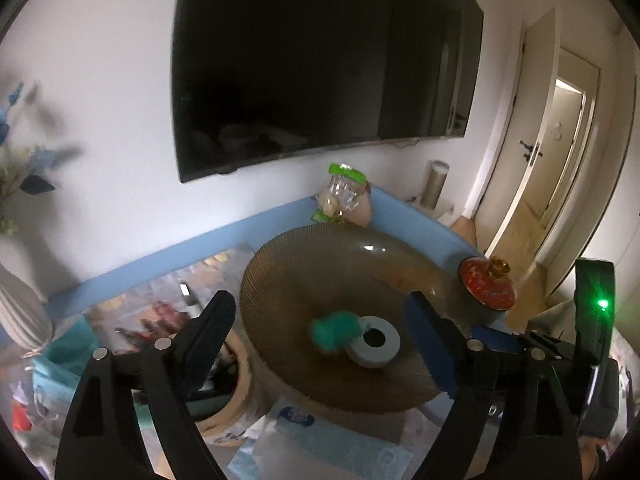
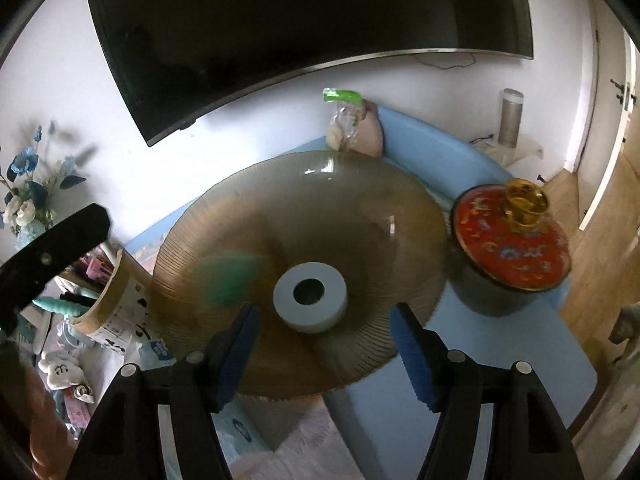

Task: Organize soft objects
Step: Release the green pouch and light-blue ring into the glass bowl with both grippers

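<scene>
Blurred teal soft object (image 1: 334, 330) low in the frame's middle, lying in ribbed brown glass plate (image 1: 280, 280), touching grey foam ring (image 1: 374, 342) on its left. Left tongs (image 1: 320, 328) released, spread wide to either side, nothing gripped. Right tongs (image 2: 324, 344) also released, straddling the ring from below, apart from it. Red patterned lid (image 2: 512, 240) right of plate. Paper tub (image 2: 116, 304) at left. Dark screen (image 1: 320, 60) across upper frame.

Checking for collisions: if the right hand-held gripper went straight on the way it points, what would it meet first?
Probably the grey ring lying on the ribbed glass plate; it sits just ahead of the open right hand-held gripper, though depth is unclear.
</scene>
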